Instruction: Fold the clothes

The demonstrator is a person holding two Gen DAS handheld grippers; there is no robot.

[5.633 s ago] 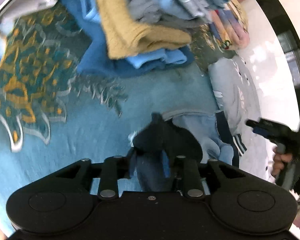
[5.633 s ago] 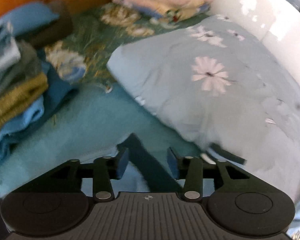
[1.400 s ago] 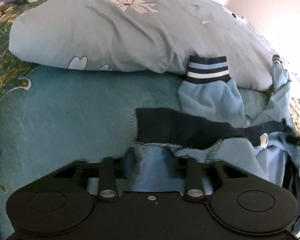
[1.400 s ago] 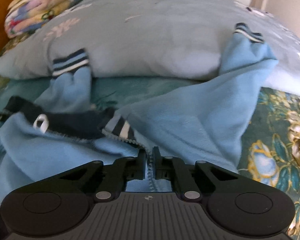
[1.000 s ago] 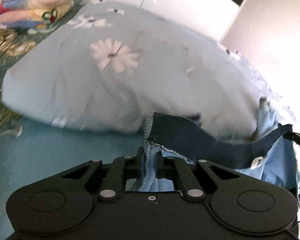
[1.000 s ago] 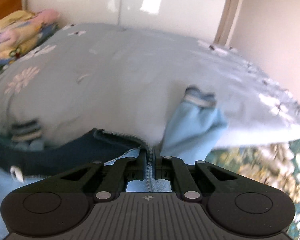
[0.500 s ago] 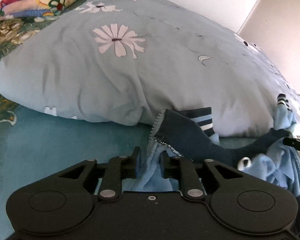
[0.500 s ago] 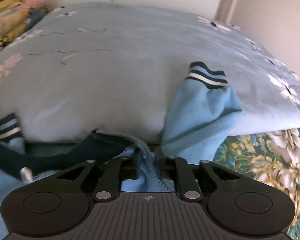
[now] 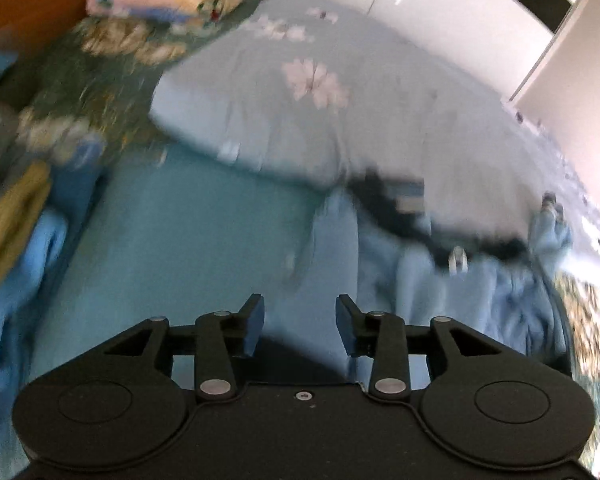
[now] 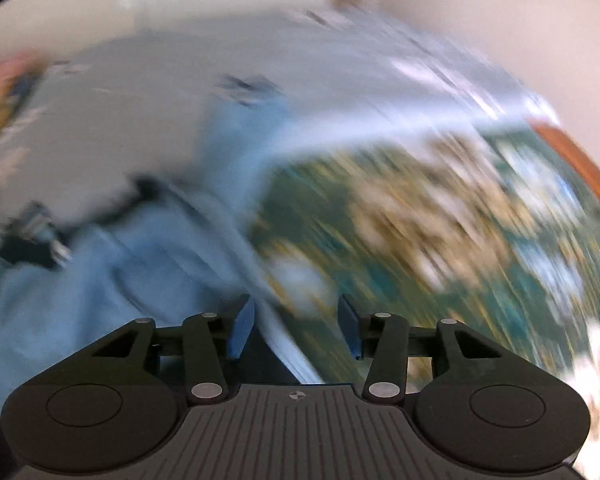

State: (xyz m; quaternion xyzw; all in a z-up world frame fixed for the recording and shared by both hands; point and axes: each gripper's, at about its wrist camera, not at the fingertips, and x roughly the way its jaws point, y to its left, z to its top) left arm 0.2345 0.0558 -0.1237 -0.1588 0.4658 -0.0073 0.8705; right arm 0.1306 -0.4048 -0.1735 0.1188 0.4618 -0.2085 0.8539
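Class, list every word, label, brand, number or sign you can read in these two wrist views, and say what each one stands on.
None: no readable text in either view.
The white tag on the light blue jacket is too blurred to read.
The right gripper's body bears only a small round mark, not lettering.

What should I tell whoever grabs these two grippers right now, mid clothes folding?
Left gripper: jaws have just been opening, nothing pinched.
Right gripper: the same, open; the jacket's edge runs between the pads untouched.
The light blue jacket lies spread on the bed, collar against the floral pillow.
The folded pile sits at the left edge.
Done: jacket laid out.
Left: sleeves and body folds, probably then onto the pile.
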